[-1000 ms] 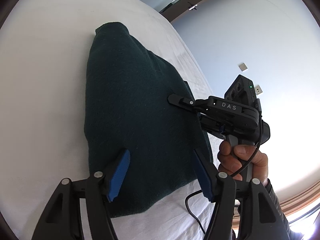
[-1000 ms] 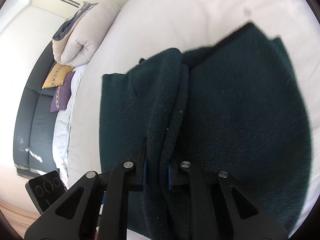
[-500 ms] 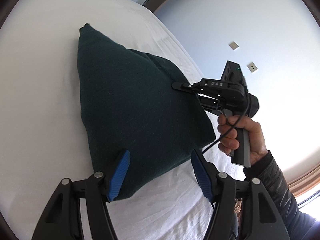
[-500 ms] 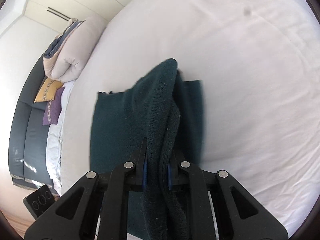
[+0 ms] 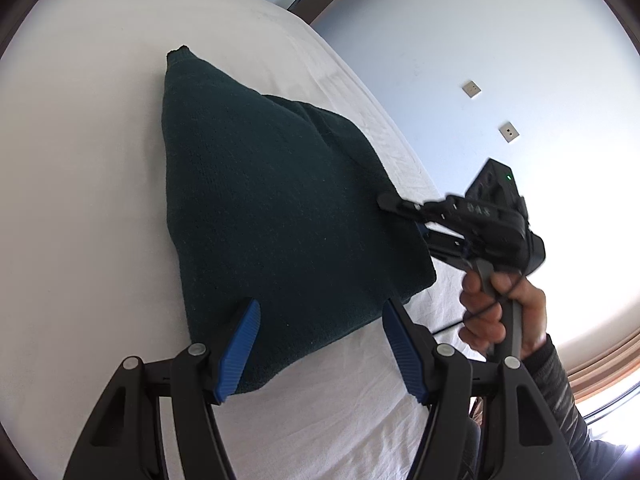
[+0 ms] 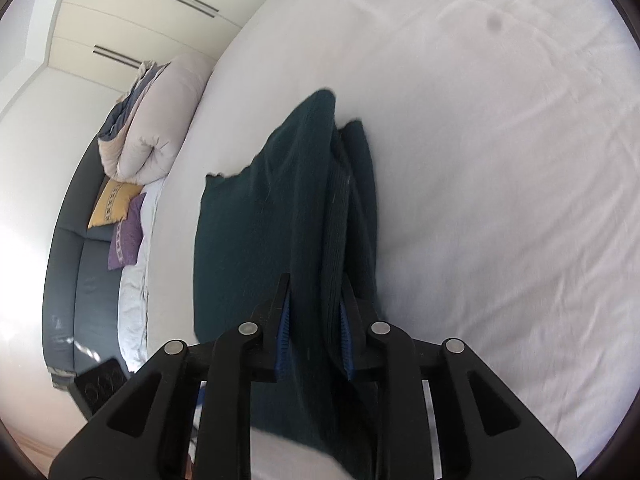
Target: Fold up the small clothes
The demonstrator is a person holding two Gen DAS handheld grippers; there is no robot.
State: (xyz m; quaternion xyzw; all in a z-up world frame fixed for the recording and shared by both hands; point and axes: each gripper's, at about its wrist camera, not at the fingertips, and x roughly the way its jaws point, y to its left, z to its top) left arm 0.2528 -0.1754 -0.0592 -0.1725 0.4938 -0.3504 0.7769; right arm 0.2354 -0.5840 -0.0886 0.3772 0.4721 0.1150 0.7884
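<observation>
A dark green knit garment [image 5: 280, 216] lies folded over on the white bed sheet [image 5: 80, 200]. My left gripper [image 5: 320, 344] is open and empty, its blue pads either side of the garment's near edge, above it. My right gripper [image 6: 314, 320] is shut on a bunched edge of the dark green garment [image 6: 280, 216] and lifts that edge off the bed; it also shows in the left wrist view [image 5: 404, 210] at the garment's right side.
A rolled beige duvet [image 6: 160, 120], a yellow cushion [image 6: 112, 204] and a purple cushion [image 6: 126, 232] lie at the head of the bed by a dark grey headboard [image 6: 64, 280]. A pale wall with sockets [image 5: 508, 132] stands beyond the bed.
My right gripper has carried the held edge across, so the garment now lies doubled over and narrower. My left gripper stayed open and drew back slightly.
</observation>
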